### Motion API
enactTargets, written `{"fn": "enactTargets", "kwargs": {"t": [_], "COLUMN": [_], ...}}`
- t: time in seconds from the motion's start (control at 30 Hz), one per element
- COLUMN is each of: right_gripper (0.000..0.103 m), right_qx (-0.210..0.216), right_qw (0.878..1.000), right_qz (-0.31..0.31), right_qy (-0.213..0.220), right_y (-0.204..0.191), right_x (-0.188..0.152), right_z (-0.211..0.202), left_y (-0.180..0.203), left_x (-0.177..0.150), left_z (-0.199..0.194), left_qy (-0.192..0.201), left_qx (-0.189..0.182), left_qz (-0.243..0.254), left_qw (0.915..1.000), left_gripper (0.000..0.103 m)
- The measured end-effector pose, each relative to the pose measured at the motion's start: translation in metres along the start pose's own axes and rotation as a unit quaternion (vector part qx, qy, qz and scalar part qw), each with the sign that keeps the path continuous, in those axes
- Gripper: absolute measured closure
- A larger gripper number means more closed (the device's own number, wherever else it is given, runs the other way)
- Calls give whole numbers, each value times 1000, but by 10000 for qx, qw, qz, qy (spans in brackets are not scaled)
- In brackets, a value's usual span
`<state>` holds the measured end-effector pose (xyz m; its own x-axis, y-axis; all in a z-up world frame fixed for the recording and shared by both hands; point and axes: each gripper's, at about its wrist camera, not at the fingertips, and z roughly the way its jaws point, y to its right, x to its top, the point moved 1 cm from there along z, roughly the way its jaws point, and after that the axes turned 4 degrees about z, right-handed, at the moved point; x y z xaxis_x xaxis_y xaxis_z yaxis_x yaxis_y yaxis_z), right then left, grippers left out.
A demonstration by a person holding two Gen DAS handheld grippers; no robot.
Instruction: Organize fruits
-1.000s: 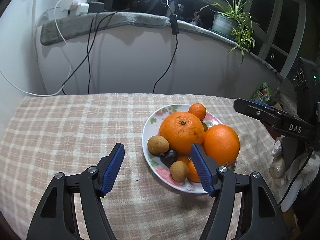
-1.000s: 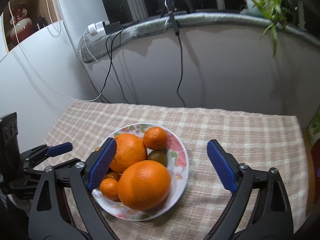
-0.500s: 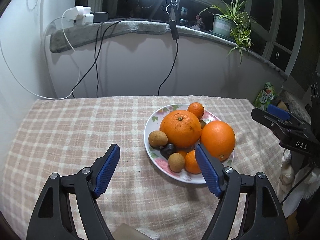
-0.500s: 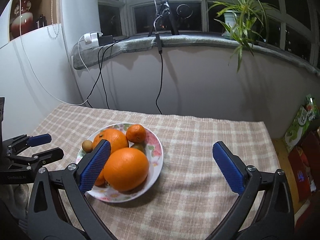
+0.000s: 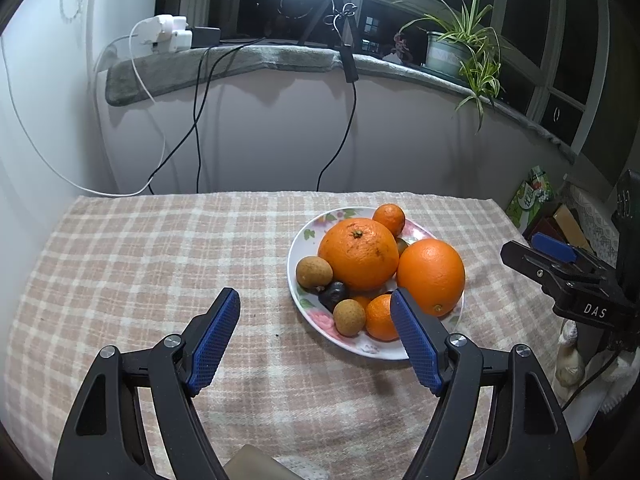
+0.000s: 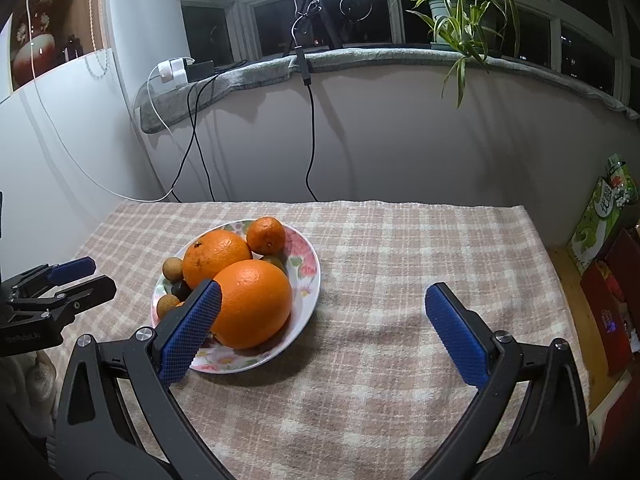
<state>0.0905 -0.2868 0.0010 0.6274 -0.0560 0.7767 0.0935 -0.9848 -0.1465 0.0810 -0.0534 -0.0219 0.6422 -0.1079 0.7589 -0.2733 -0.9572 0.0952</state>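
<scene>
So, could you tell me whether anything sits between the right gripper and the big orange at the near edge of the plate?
Nothing visible does. The right gripper is open and empty above the checked cloth, and the big orange sits exposed on the plate, just beyond its left finger.

Two oranges (image 5: 355, 253), two mandarins (image 5: 389, 219), two longans (image 5: 314, 273)
</scene>
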Motion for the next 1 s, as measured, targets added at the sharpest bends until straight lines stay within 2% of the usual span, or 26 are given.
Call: {"fn": "enactTargets", "kwargs": {"t": [0.3,1.0], "right_gripper": [0,0], "right_qx": [159,175], "right_qw": [9999,9998], "right_qz": [-30,-51], "right_qy": [-45,-85], "right_y": [-7,-11], "right_x": [-1,-1], "right_z": [1,2], "left_y": [1,4], "left_x": [0,3], "left_z": [-2,-5], "left_qy": [22,117], "left_qx": [18,40], "left_qz": [-4,48], "left_qw": [10000,9999], "left_gripper": [24,24]}}
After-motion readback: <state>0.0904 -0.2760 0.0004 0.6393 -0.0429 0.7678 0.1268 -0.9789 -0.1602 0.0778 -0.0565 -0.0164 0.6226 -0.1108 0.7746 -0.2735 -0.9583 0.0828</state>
